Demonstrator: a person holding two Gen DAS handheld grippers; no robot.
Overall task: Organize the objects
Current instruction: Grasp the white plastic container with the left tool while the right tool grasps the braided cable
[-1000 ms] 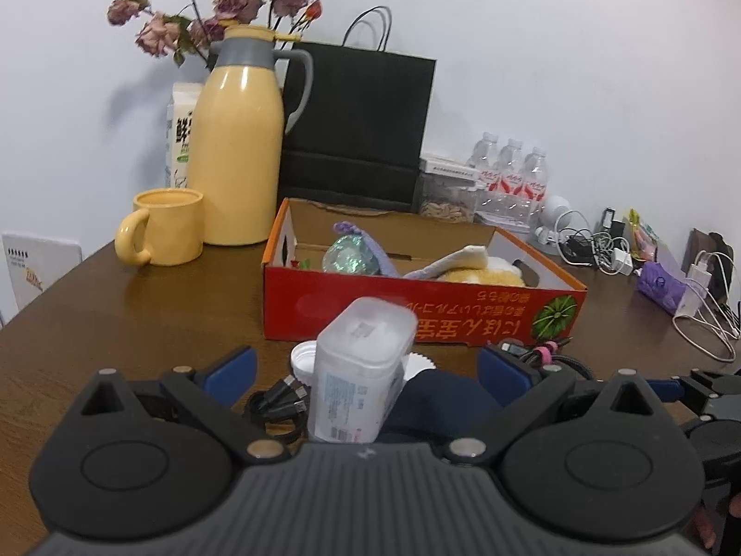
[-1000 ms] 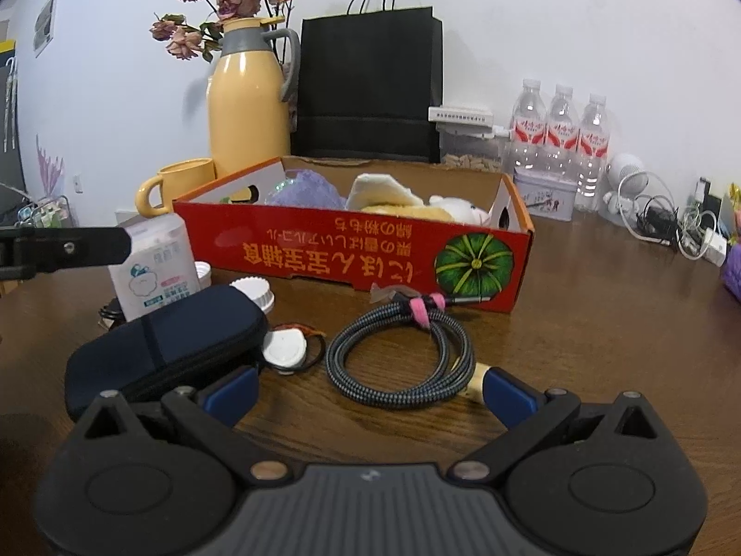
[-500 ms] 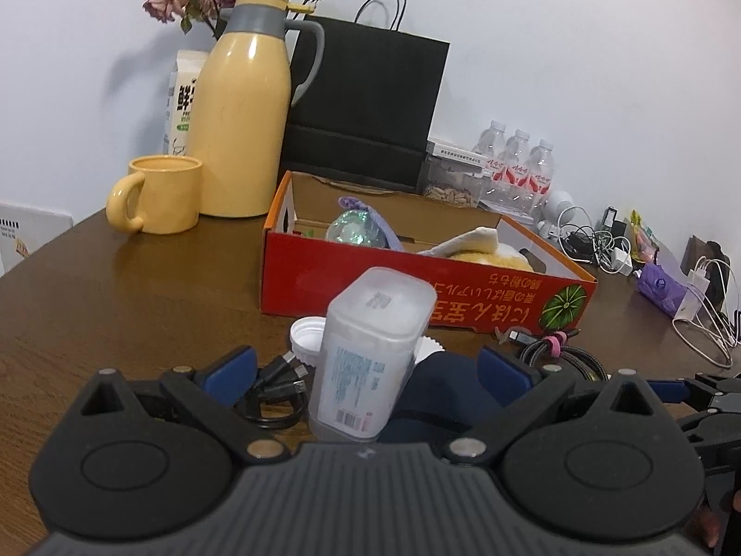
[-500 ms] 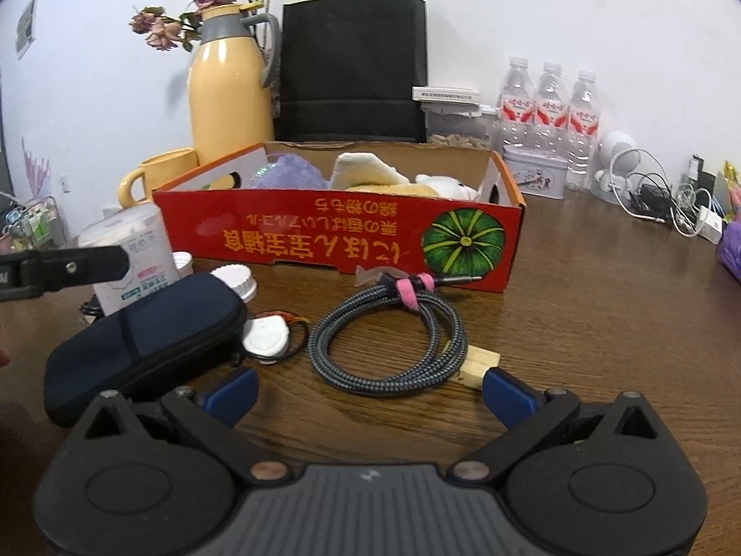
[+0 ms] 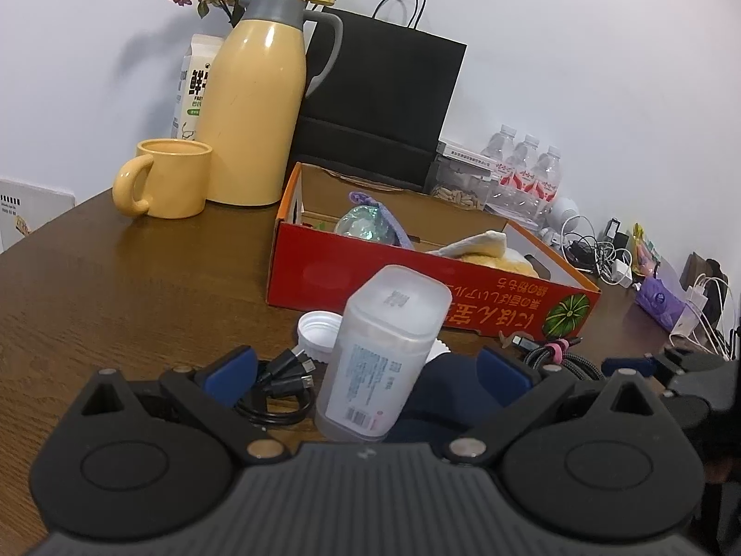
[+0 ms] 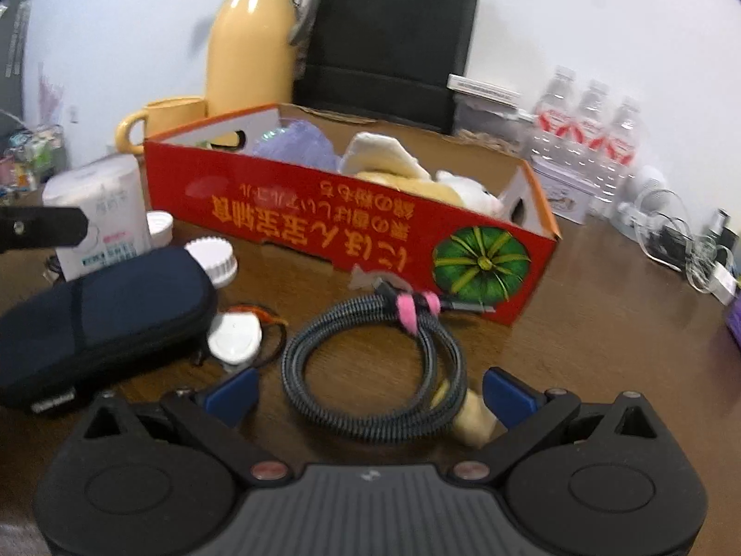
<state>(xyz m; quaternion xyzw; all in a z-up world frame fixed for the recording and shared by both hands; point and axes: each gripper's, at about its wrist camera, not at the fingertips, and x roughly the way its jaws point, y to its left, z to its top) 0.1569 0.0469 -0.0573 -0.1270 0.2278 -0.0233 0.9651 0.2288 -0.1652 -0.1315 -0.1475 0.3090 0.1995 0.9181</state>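
Note:
A translucent plastic container (image 5: pixel 384 356) stands upright on the wooden table, between the spread fingers of my left gripper (image 5: pixel 368 373), which is open and not touching it. A coiled braided cable (image 6: pixel 375 361) with a pink tie lies between the wide-open fingers of my right gripper (image 6: pixel 370 394). Behind both sits the red cardboard box (image 5: pixel 370 287) (image 6: pixel 296 213), holding a plush toy and a purple item. A navy pouch (image 6: pixel 92 324), white caps (image 6: pixel 213 255) and a black USB cable (image 5: pixel 282 384) lie in front of the box.
A yellow thermos (image 5: pixel 254 116), yellow mug (image 5: pixel 171 176), milk carton (image 5: pixel 194 78) and black paper bag (image 5: pixel 379 106) stand behind the box. Water bottles (image 5: pixel 523 171) and tangled chargers (image 5: pixel 597 250) crowd the right. My left gripper's finger (image 6: pixel 41 227) shows at the right wrist view's left edge.
Both grippers have moved forward and lower. The container now fills more of the left view, and the cable coil lies between the right fingers. Both stayed open.

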